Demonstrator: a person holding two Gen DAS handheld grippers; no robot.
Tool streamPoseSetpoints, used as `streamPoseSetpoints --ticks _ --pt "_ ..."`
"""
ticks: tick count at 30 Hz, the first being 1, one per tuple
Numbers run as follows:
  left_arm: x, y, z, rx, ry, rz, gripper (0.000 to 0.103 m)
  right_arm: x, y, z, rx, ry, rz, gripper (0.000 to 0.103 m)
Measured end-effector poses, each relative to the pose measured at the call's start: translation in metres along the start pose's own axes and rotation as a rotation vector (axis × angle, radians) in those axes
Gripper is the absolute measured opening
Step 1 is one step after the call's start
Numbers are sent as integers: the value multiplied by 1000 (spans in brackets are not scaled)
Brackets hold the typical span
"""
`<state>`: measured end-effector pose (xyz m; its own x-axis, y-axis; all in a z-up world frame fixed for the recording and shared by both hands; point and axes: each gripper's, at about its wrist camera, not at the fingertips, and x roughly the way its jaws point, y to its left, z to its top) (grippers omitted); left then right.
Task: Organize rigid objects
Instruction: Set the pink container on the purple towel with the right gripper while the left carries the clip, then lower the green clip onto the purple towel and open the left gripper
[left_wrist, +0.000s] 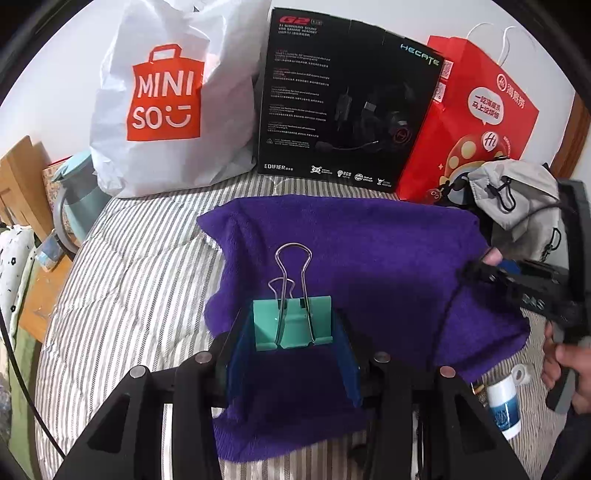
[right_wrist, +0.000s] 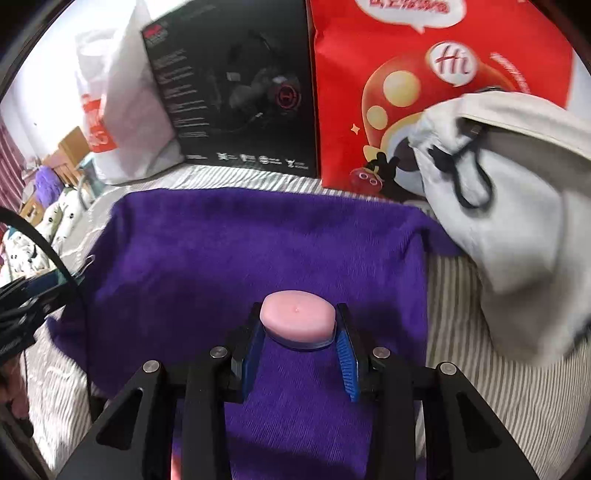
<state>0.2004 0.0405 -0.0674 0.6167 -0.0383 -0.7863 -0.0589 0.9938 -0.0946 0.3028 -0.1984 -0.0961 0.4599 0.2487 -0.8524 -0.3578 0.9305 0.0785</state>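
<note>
Your left claw (left_wrist: 293, 332) pinches the mint-green metal binder clip (left_wrist: 293, 325) by its stiff body, centre frame over the purple fleece towel (left_wrist: 369, 258); right claw (right_wrist: 299, 332) pinches the pink oval soap-like puck (right_wrist: 297, 319), light, maybe slippery: hold its flat sides

Striped bed (left_wrist: 140, 258), purple towel (left_wrist: 369, 251), bags, box

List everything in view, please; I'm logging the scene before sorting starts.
binder clip: 1, mint green, in left jaws
pink object: 1, oval, in right jaws
towel: 1, purple, on striped bedding
shopping bag: 1, white, back left
headset box: 1, black, back centre
gift bag: 1, red, back right
drawstring pouch: 1, grey, right
small bottle: 1, white, beside towel
left gripper; right gripper; hand
</note>
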Motion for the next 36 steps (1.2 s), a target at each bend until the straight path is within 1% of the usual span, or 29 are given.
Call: streamPoseSetpoints --ticks 4,7,13,16,18,20,23,28,31,34,36 --pt "8 1 3 -2 8 -5 41 26 -5 16 -8 51 -20 37" --pt "13 2 5 -3 15 -6 41 42 -5 22 -21 86 -32 37" --pt "22 5 12 -8 20 -7 41 47 -1 25 -58 82 -53 37" --pt "28 5 17 -5 23 -6 41 49 -1 24 -61 80 -39 38" --pt "32 4 21 -5 26 -6 41 48 -1 22 -66 92 -26 45" --pt "39 3 27 -4 31 -6 41 46 0 19 -72 108 -16 62" --pt "49 0 35 2 41 1 41 40 1 10 -90 115 -33 63" --pt "67 -6 46 13 63 8 41 22 -7 -4 -76 117 -41 63" --pt "77 -12 50 27 76 21 41 2 -9 -12 -59 85 -34 63" --pt "85 -16 50 37 97 25 41 -20 -7 -19 -53 51 -10 63" --pt "89 -19 49 46 110 36 41 -38 -7 -28 -55 30 -8 63"
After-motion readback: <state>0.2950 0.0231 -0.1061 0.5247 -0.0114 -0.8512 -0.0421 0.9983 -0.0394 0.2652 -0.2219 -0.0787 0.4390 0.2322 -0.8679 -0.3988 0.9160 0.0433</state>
